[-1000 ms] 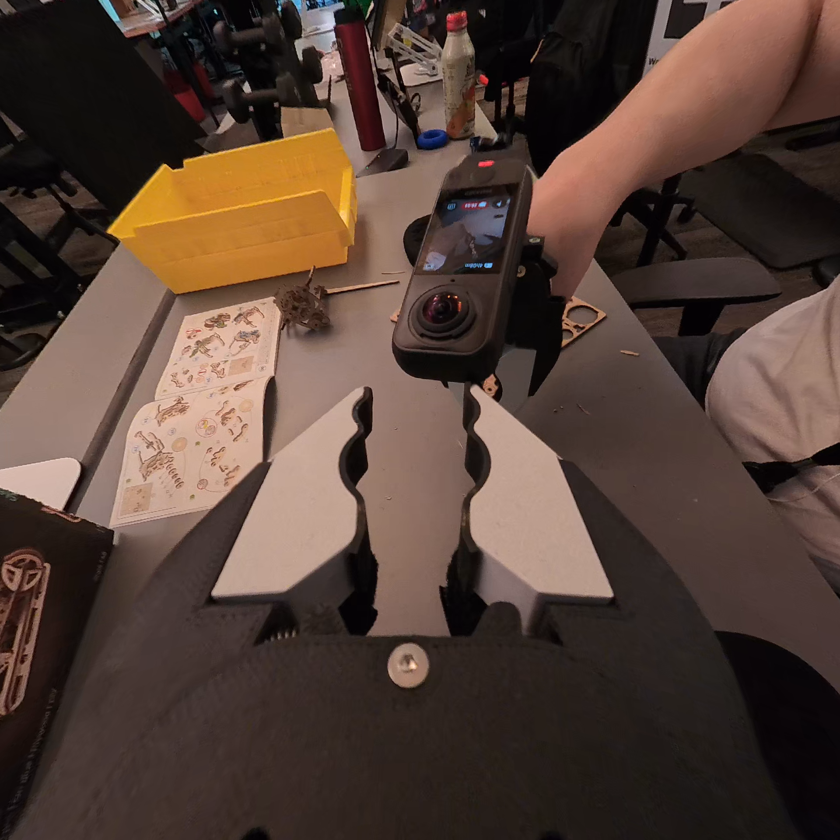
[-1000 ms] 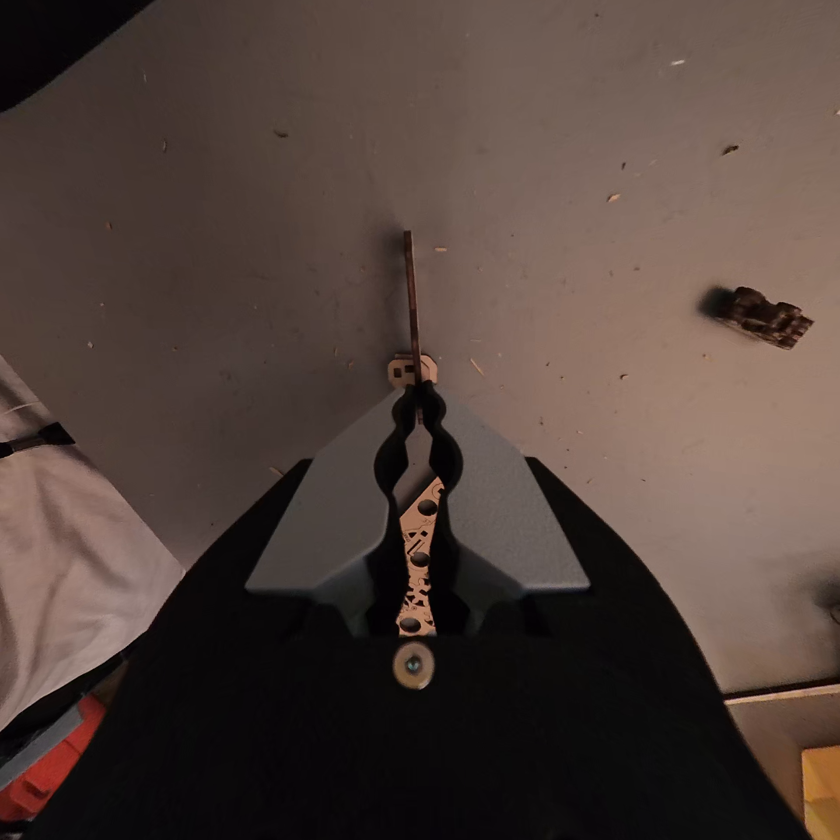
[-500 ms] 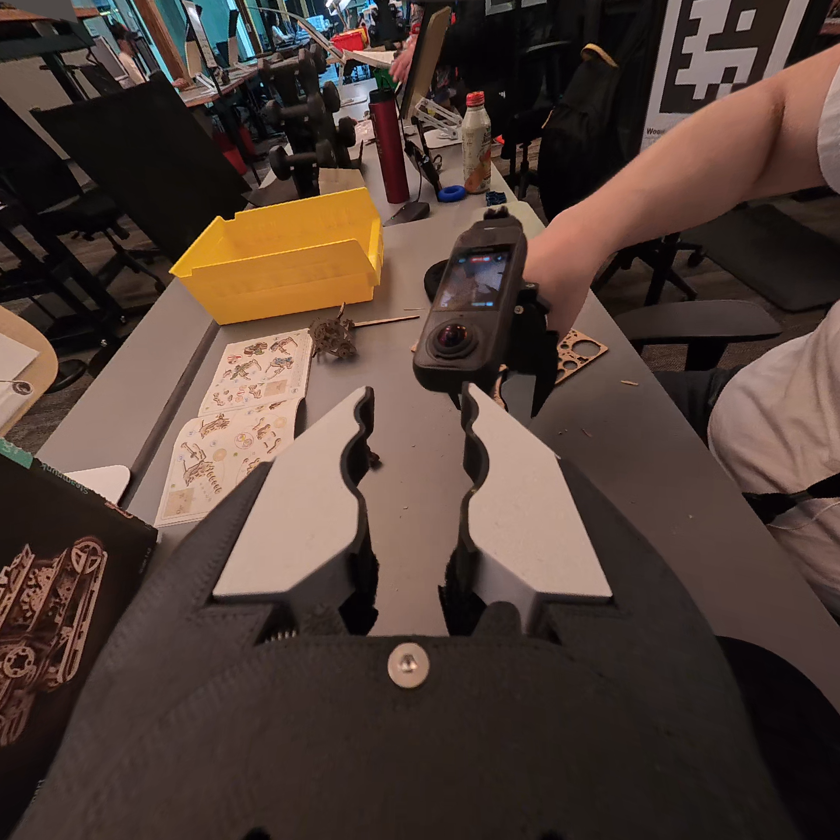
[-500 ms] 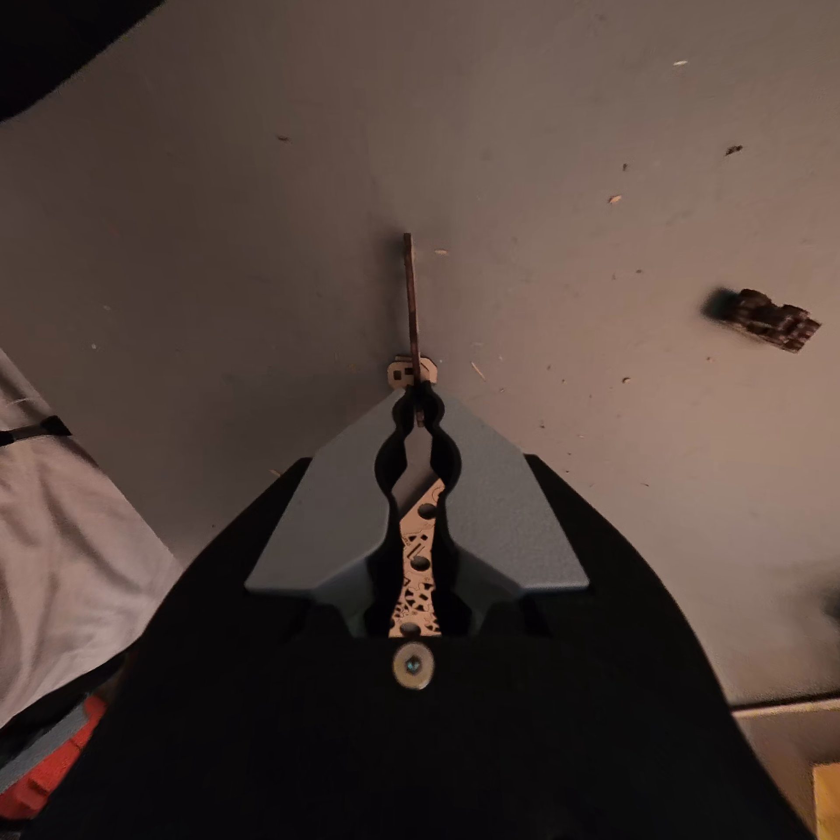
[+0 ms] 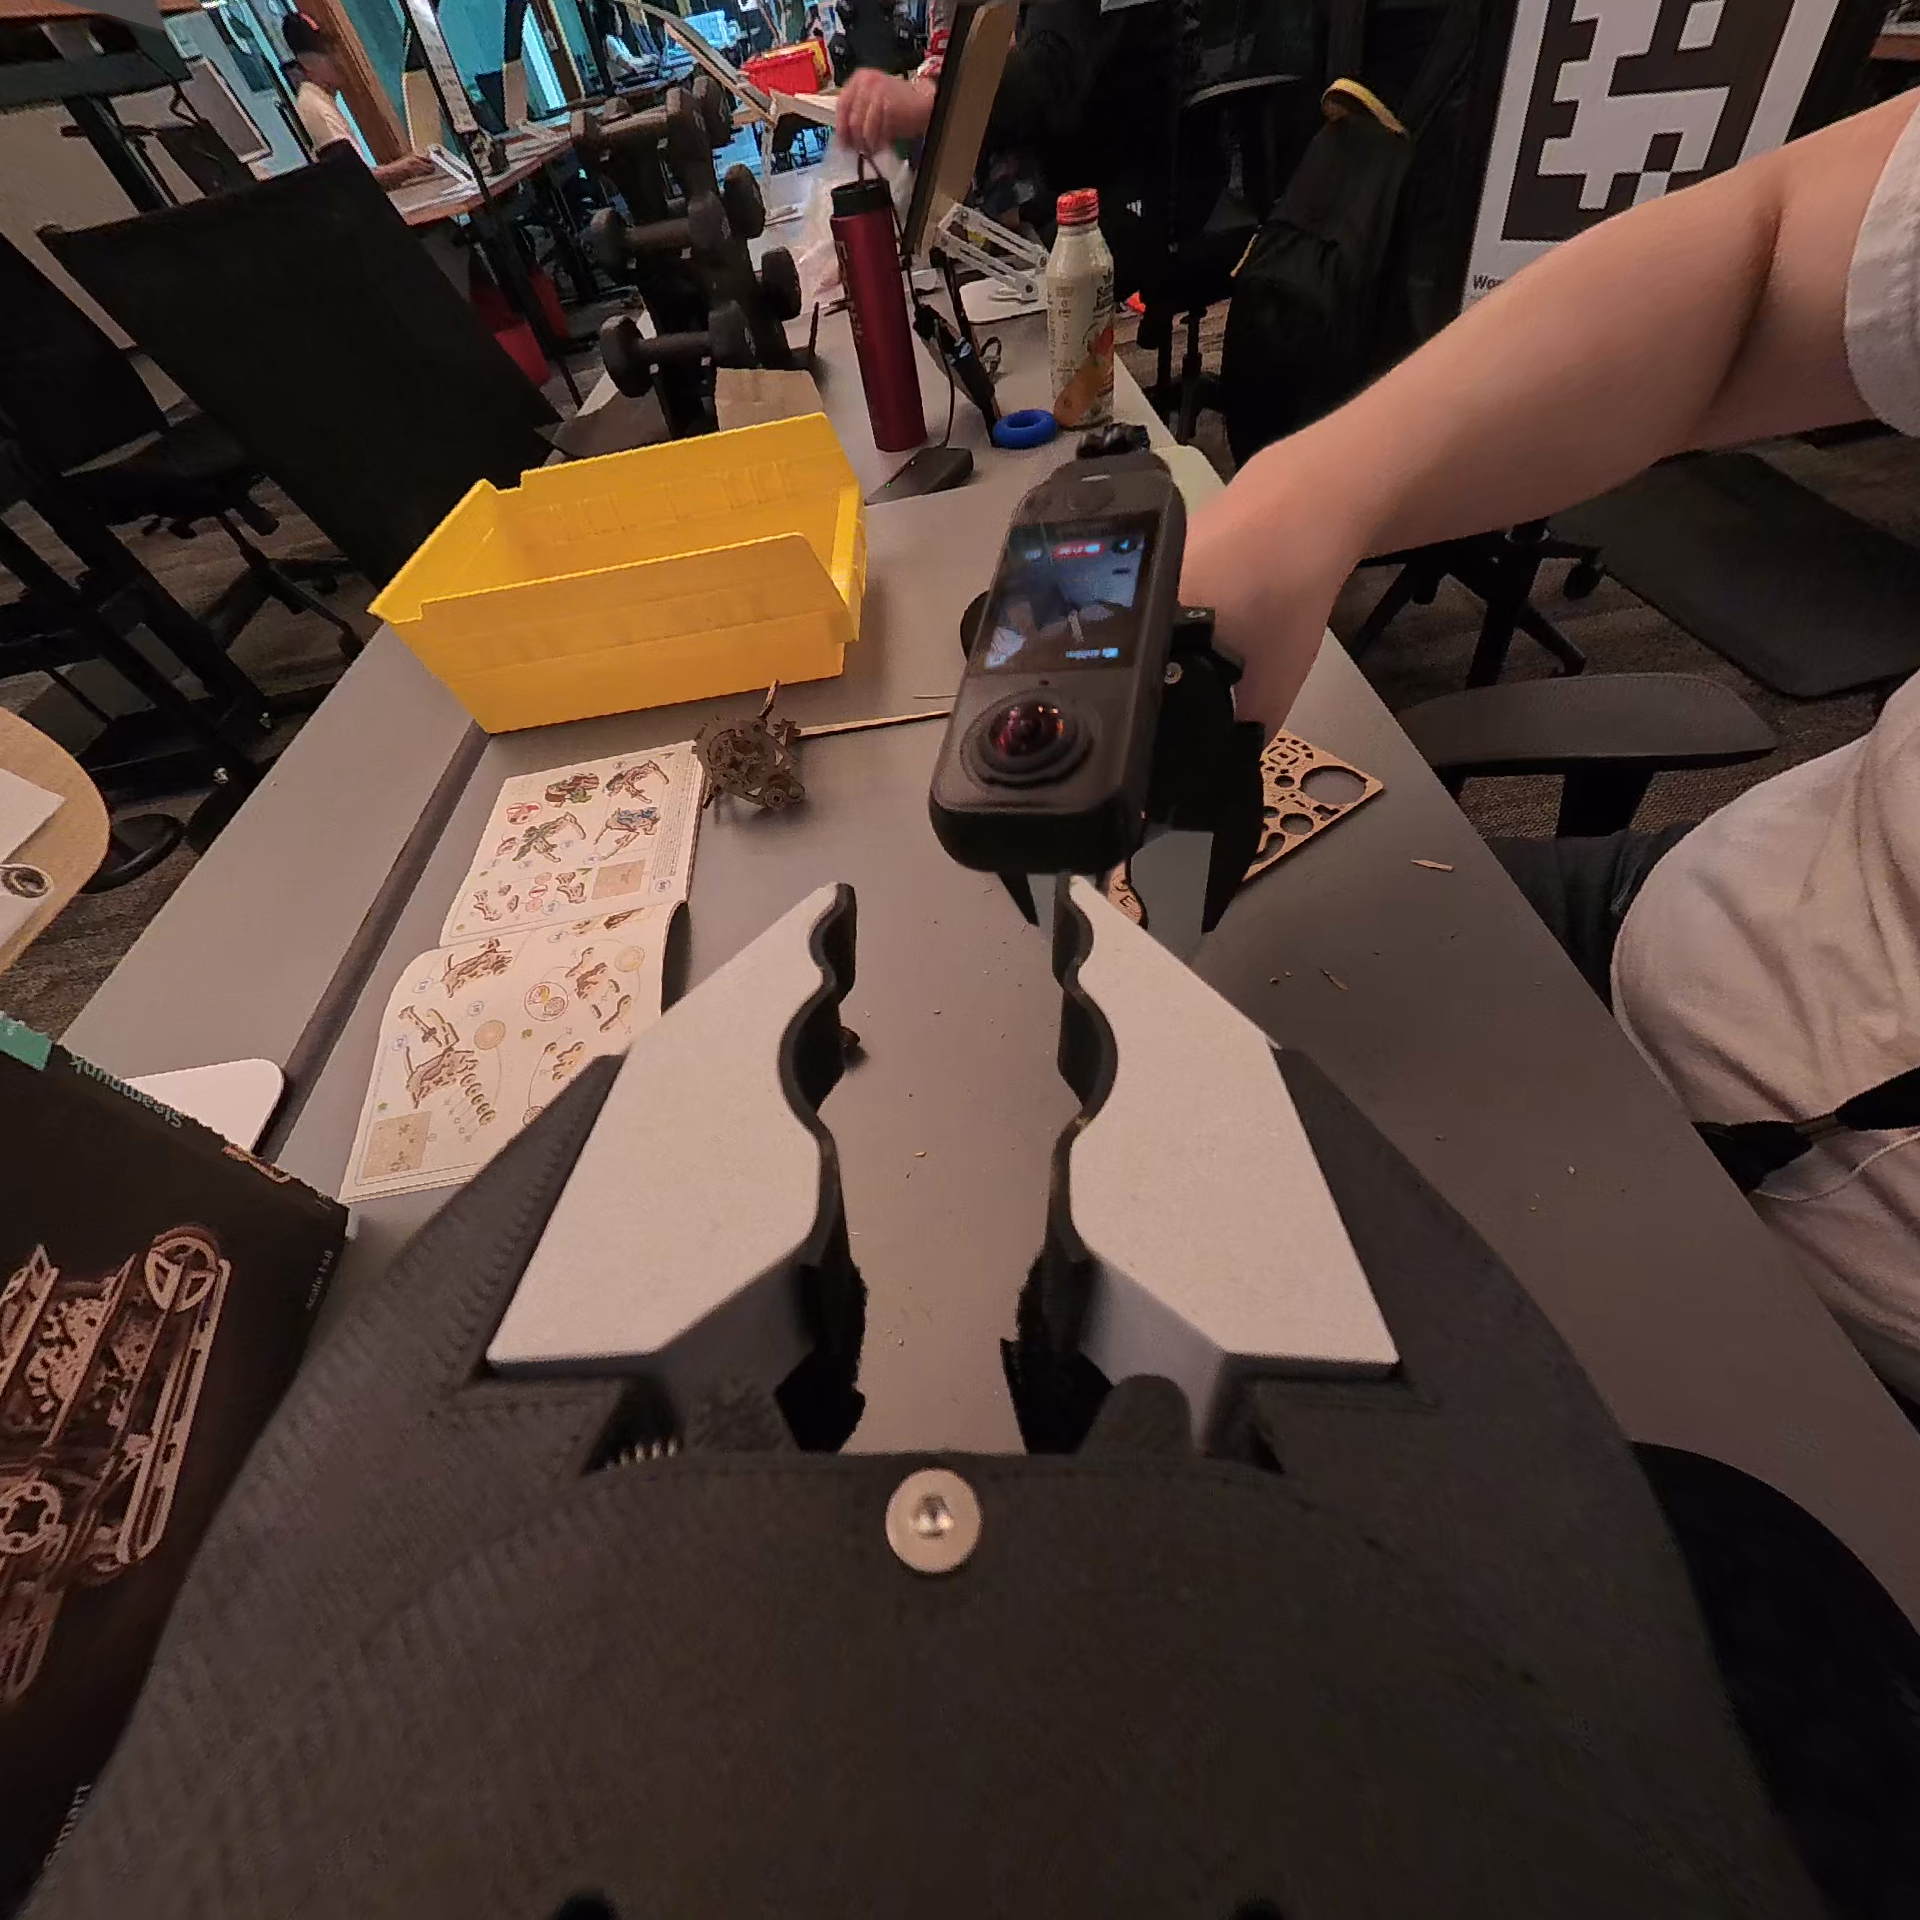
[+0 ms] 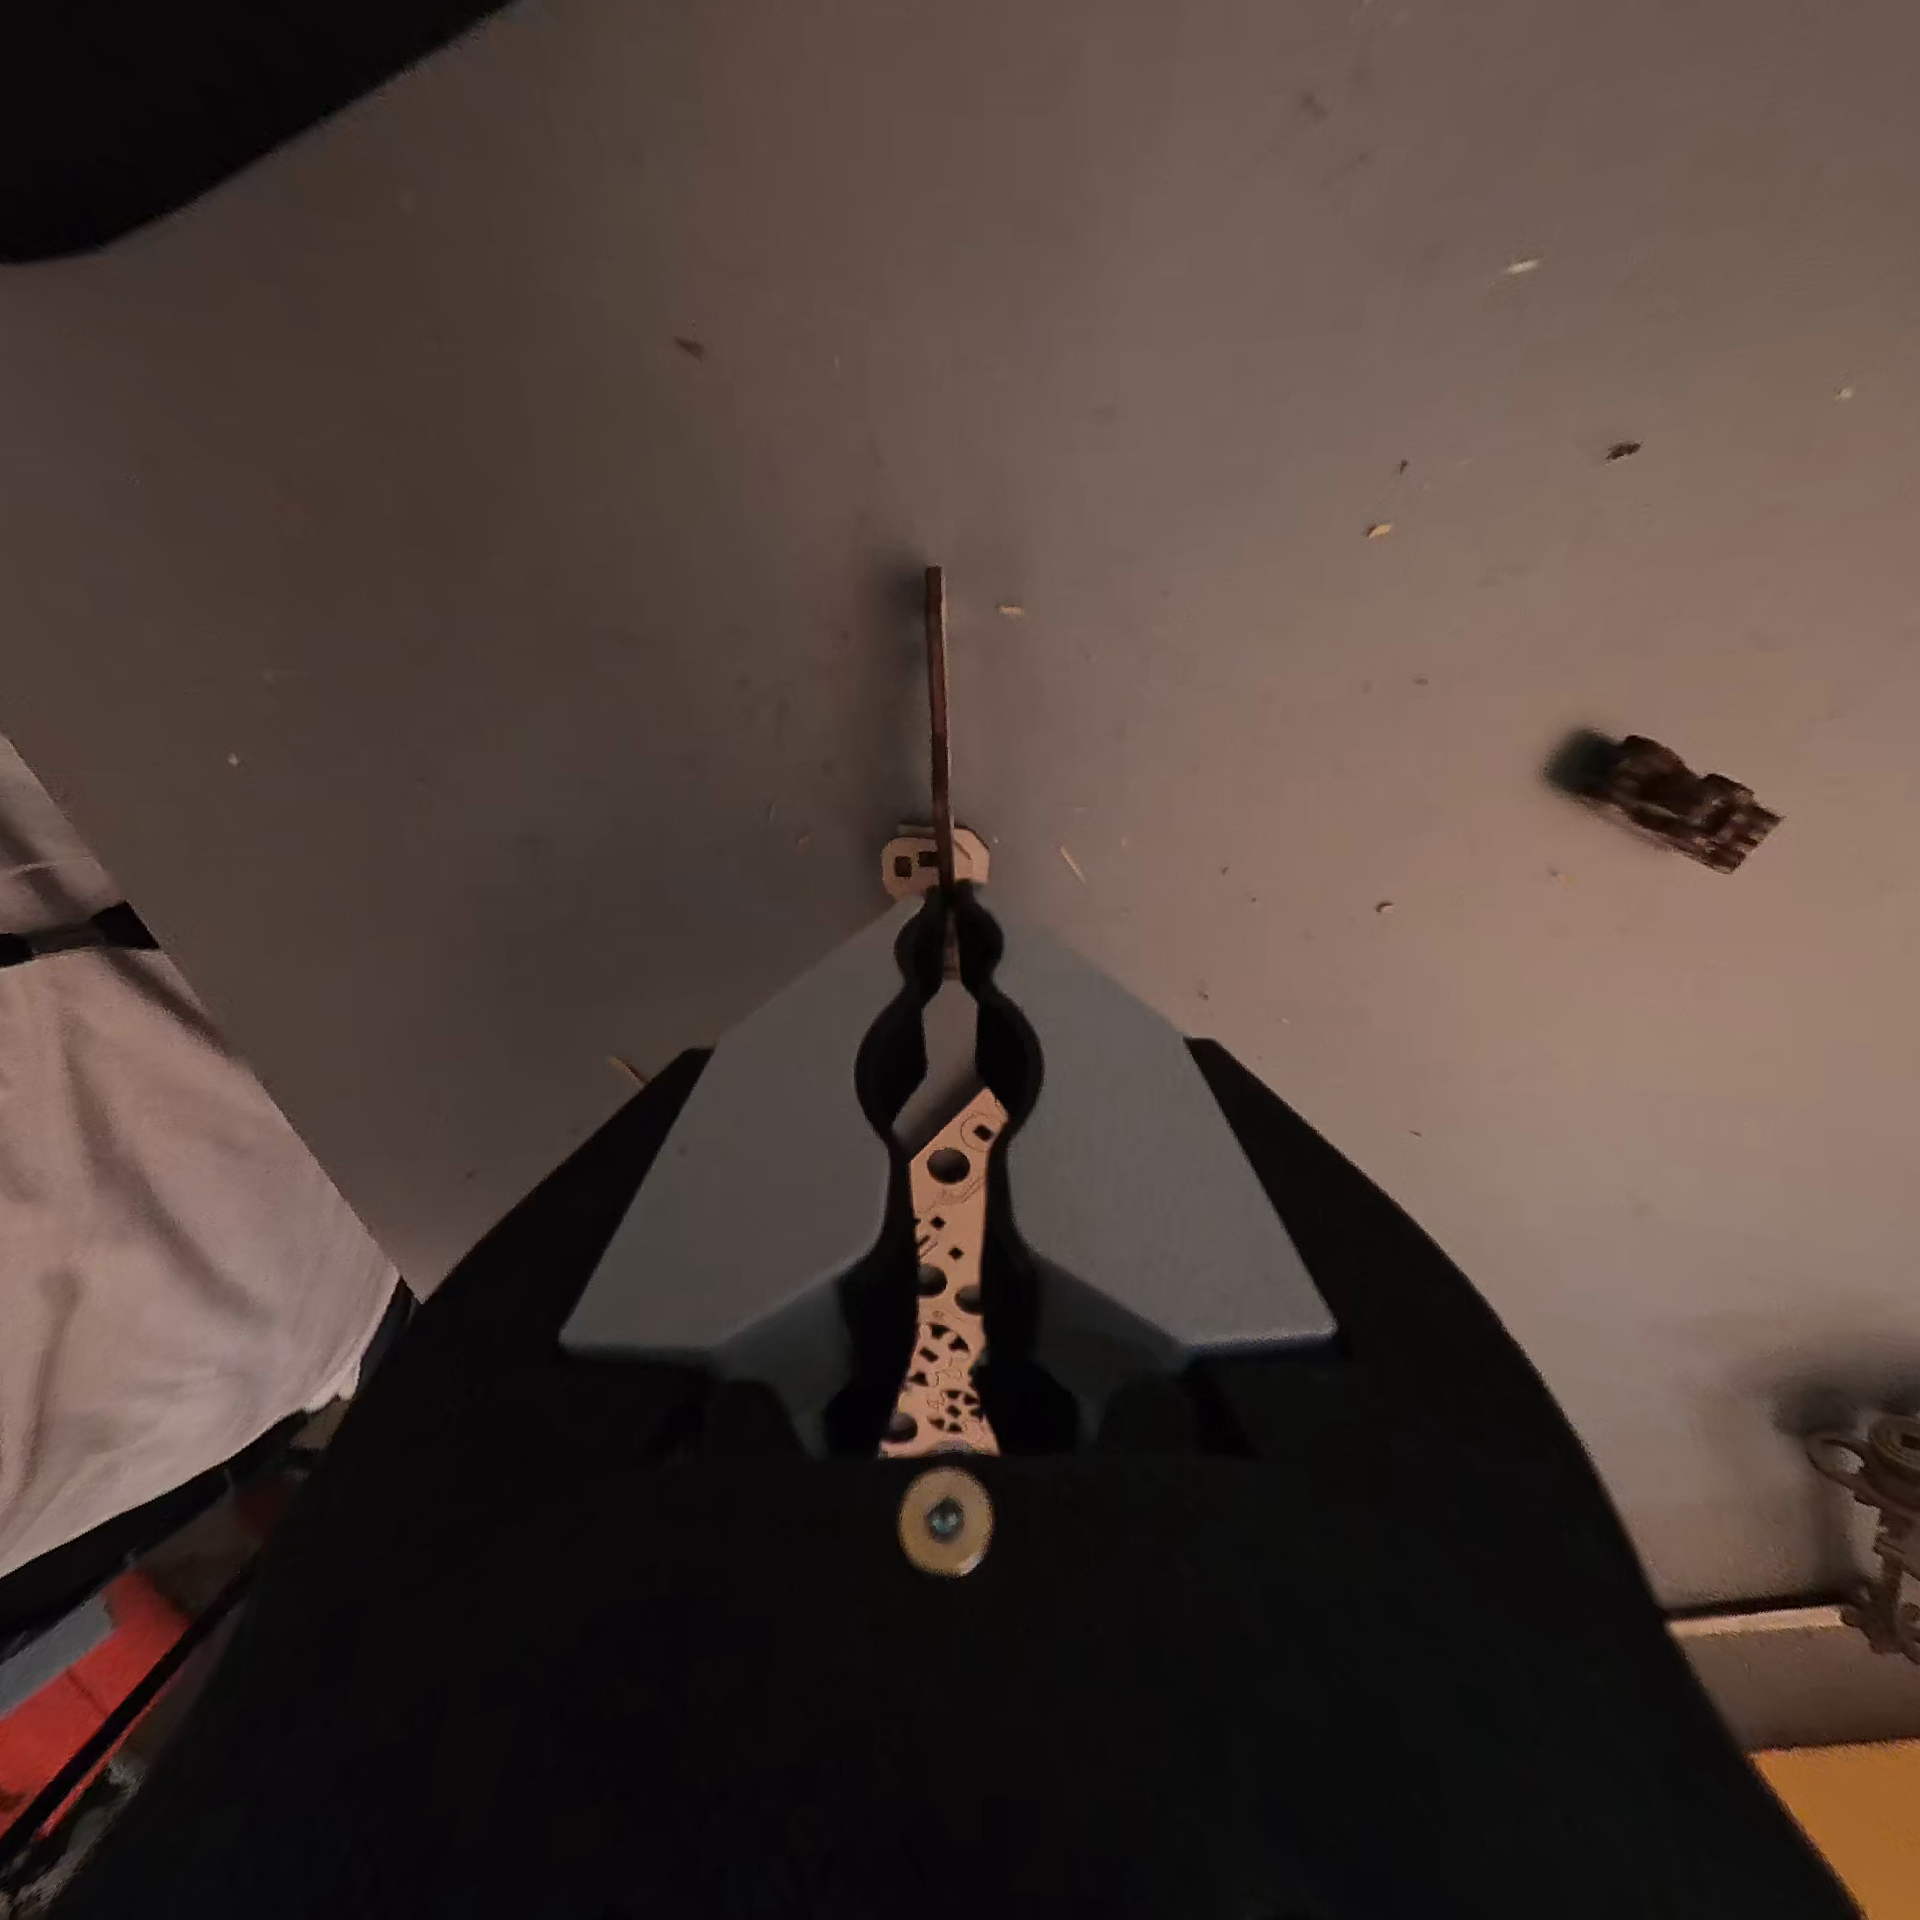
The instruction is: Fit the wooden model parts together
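My right gripper [image 6: 943, 902] points down at the grey table [image 6: 520, 520] and is shut on a thin dark wooden piece [image 6: 938, 717], seen edge-on. Right under its tips a small pale slotted wooden part [image 6: 906, 862] lies on the table; I cannot tell if the two touch. A pale wooden parts sheet [image 6: 948, 1247] shows between the jaws, and also in the left wrist view [image 5: 1304, 790]. A small dark wooden part [image 6: 1662, 800] lies to the right. My left gripper [image 5: 951, 930] is open and empty above the table, just short of the right gripper [image 5: 1049, 717].
A small gear assembly [image 5: 750, 758] and a wooden stick [image 5: 873, 724] lie by the open instruction booklet [image 5: 551, 935]. A yellow bin [image 5: 644, 592] stands behind them. A dark kit box [image 5: 114, 1351] is at the left. A person's arm [image 5: 1507, 416] holds the right gripper. Across from one pair of fingers to the other is roughly 20 centimetres.
My left gripper has drawn back and tilted up, so more of the room shows. My right gripper stays shut on the thin piece and has barely shifted.
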### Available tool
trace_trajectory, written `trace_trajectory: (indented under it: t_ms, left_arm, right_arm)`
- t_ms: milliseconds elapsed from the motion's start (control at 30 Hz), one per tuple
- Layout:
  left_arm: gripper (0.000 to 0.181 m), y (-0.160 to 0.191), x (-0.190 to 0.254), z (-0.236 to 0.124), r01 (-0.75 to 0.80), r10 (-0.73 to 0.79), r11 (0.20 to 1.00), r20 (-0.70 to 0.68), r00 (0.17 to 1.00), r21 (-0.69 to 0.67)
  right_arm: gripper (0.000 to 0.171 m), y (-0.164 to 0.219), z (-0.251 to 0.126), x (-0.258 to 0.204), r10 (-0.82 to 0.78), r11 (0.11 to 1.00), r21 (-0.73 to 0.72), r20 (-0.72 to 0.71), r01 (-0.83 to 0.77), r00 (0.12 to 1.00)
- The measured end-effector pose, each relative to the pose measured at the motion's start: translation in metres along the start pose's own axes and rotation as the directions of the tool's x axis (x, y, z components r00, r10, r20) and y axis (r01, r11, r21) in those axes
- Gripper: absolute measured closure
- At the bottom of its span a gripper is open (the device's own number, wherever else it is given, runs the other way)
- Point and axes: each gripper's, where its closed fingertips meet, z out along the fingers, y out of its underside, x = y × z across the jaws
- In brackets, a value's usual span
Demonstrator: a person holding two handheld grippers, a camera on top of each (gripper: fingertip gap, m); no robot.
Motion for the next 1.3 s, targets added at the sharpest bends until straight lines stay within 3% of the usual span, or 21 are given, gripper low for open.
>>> trace_trajectory:
  t_ms: [1000, 1300]
  left_arm:
    - [0.145, 0.009, 0.002, 0.007, 0.01, -0.011, 0.999, -0.023, 1.0, -0.031]
    - [0.145, 0.008, 0.003, 0.007, 0.007, -0.008, 0.999, -0.027, 1.0, -0.031]
  right_arm:
    - [0.171, -0.001, 0.001, -0.008, 0.051, 0.999, -0.02, 0.055, -0.05, 0.997]
    - [0.163, -0.001, 0.002, -0.009, 0.058, 0.998, -0.042, 0.043, -0.056, 0.997]
